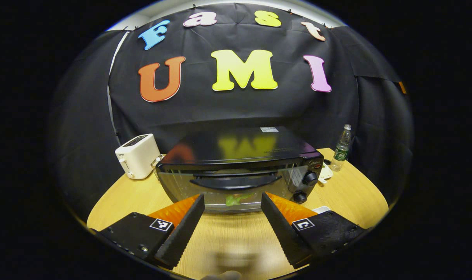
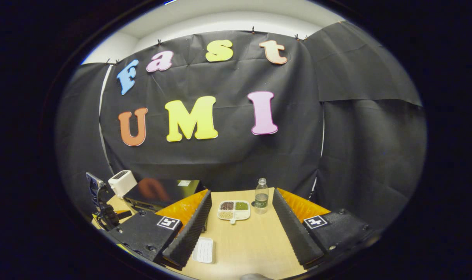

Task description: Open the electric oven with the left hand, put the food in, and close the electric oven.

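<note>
Left gripper view faces the black electric oven (image 1: pixel 239 167) square on, sitting on the pale wooden bench (image 1: pixel 236 237) with its glass door shut and the curved dark door handle (image 1: pixel 236 182) running across the top of the glass. Something green (image 1: pixel 236 199) shows low behind the glass; I cannot tell what it is. The left gripper (image 1: pixel 232 202) hangs in front of the door with its fingers wide apart and nothing between them, pointed at the lower part of the door and clear of the handle. Two round control knobs (image 1: pixel 309 178) sit on the oven's right side, a white toaster (image 1: pixel 137 155) stands to its left, and a clear plastic bottle with a green label (image 1: pixel 342 149) stands off to its right.

From the right gripper view, the right gripper (image 2: pixel 241 202) is likewise spread open and empty, held above the bench to the right of the oven. Beyond it lies a white divided dish of beans and grains (image 2: pixel 234 210), just beside the bottle, and nearer the camera a small white ridged tray (image 2: pixel 204 250) lies flat and looks empty.

I judge the opening step is only just in hand: the door is untouched. The next move calls for the left gripper to rise to handle height, close over the bar and pull it out and down along the door's hinge arc. The right gripper would need to take up the food, most likely the divided dish.
</note>
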